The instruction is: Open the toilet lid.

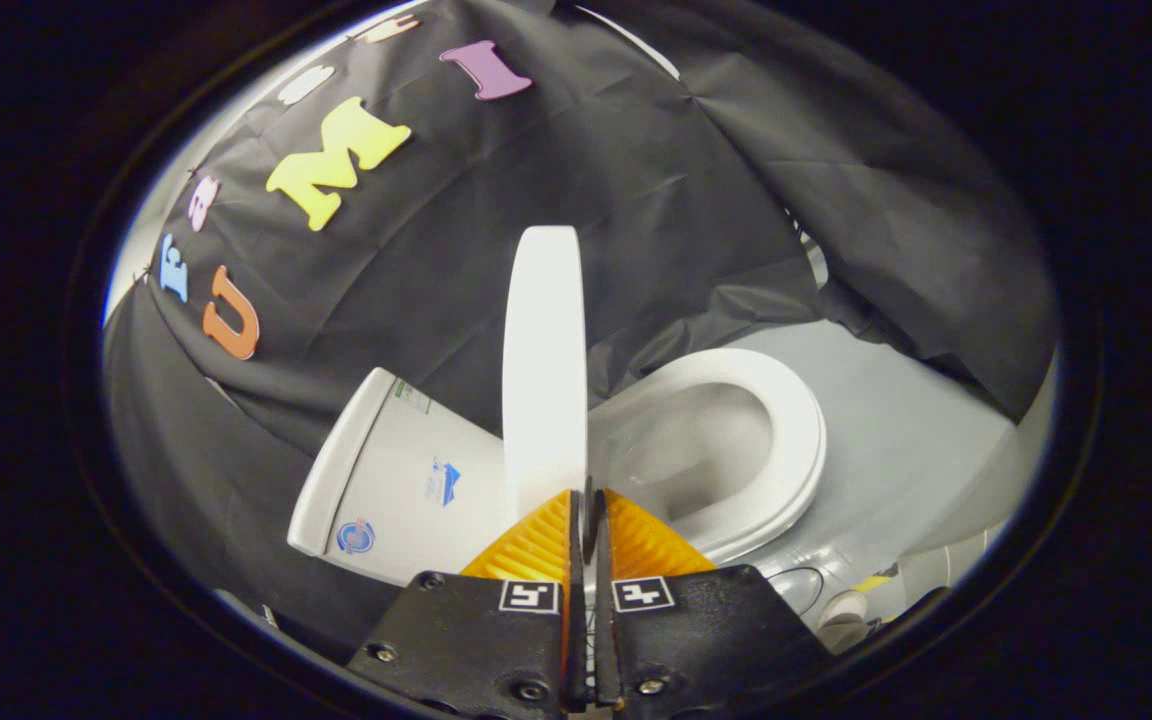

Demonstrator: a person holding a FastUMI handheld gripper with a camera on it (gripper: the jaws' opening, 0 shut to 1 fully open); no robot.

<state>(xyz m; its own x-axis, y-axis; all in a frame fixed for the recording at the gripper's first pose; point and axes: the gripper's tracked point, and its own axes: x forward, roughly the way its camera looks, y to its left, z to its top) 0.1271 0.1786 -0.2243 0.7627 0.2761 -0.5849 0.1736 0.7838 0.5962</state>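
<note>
A white toilet lid (543, 370) stands raised, seen edge-on, rising just ahead of the fingers. Beside it, the white seat (786, 400) lies flat around the open bowl (696, 450).

1. Smooth, glossy white plastic: toilet lid (543, 370), seat (786, 440).
2. Glossy glazed ceramic: tank (386, 470), bowl (696, 450).
3. Matt, creased black cloth: booth wall (636, 200).
4. Ribbed fingers (536, 545) closed together, matt: gripper (588, 520).

Your one fisheye rides on the gripper (584, 515), looking forward along its nearly closed fingers, rolled sideways. It sits close on the raised toilet lid (543, 370), edge-on just ahead; seat (786, 400) right, tank (391, 470) left, booth wall far.
</note>
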